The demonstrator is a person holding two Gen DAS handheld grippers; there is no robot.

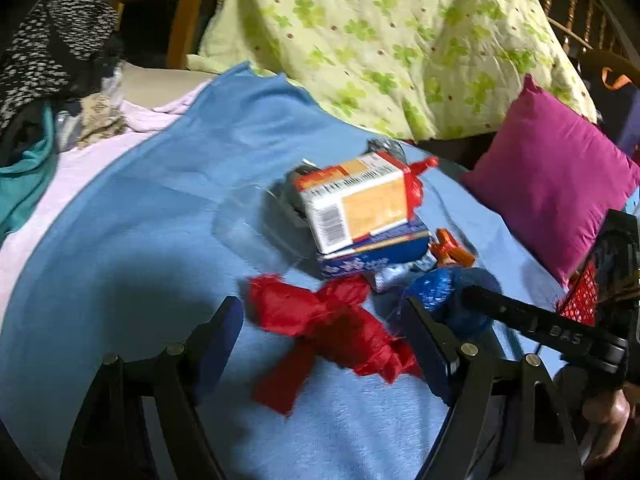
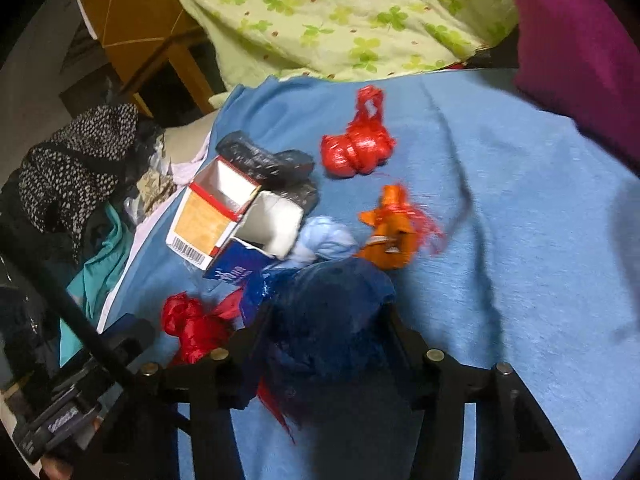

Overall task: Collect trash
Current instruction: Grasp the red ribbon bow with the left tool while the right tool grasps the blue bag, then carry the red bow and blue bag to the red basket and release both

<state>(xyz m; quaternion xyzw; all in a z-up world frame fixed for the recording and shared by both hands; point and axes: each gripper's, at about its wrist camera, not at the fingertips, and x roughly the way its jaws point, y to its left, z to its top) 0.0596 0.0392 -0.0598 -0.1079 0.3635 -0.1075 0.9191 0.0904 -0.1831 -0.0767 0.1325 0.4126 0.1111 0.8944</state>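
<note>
Between the fingers of the left gripper (image 1: 324, 320) lies a crumpled red plastic bag (image 1: 328, 320) on the blue blanket (image 1: 160, 240); the jaws stand spread to either side of it, and neither pad visibly presses on the plastic. Just to its right, the right gripper (image 2: 326, 320) straddles a dark blue plastic bag (image 2: 332, 312), which fills the gap between its fingers; whether the pads actually grip the bag cannot be told, since the bag hides them.

Beyond the two bags sits the rest of the trash in a loose heap. An open white and orange carton (image 2: 212, 216) rests partly on top of a blue carton (image 2: 240, 268), both empty and lying on their sides. Behind them lies a crumpled black bag (image 2: 264, 160). A pale blue wad (image 2: 328, 240) touches the dark blue bag's far edge, with an orange wrapper (image 2: 388, 236) just beside it and a knotted red bag (image 2: 360, 144) further off, apart from the heap.

At the blanket's far edge a green floral quilt (image 1: 380, 40) is piled up, with a magenta pillow (image 1: 552, 184) to its right. Left of the blanket, a heap of clothes (image 1: 48, 64) includes a black and white speckled piece.
</note>
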